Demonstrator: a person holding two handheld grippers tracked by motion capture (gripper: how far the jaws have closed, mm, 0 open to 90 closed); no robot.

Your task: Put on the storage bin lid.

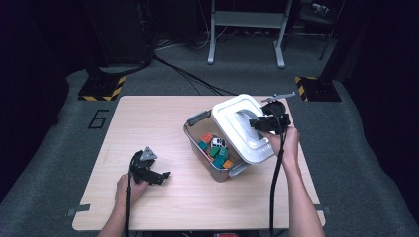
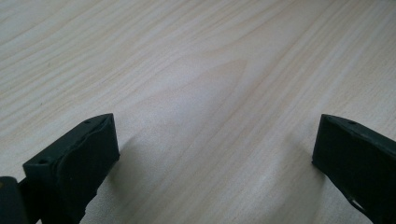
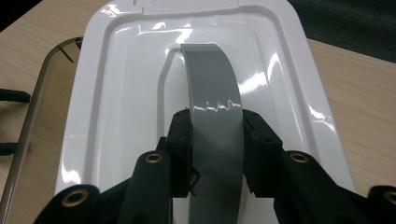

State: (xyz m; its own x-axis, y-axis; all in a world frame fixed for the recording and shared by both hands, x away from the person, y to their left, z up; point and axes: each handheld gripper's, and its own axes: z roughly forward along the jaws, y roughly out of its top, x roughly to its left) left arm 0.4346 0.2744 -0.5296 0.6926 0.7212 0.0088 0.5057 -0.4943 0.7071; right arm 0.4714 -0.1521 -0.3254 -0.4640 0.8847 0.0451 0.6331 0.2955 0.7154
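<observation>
A clear plastic box (image 1: 193,129) with grey clips stands mid-table and holds several coloured toy bricks (image 1: 216,149). Its white lid (image 1: 240,126) hangs off the box to the right, partly over the open top. My right gripper (image 1: 261,123) is shut on the lid's grey handle (image 3: 216,116), one pad pressed against each side of the strap. My left gripper (image 1: 162,176) rests low on the wood at the front left, jaws wide open with bare tabletop (image 2: 205,93) between them.
The wooden table (image 1: 148,118) has free room along its left and front. Dark floor surrounds it, with cables and a grey metal stand (image 1: 245,22) beyond the far edge. A "6" (image 1: 98,119) is marked on the floor at the left.
</observation>
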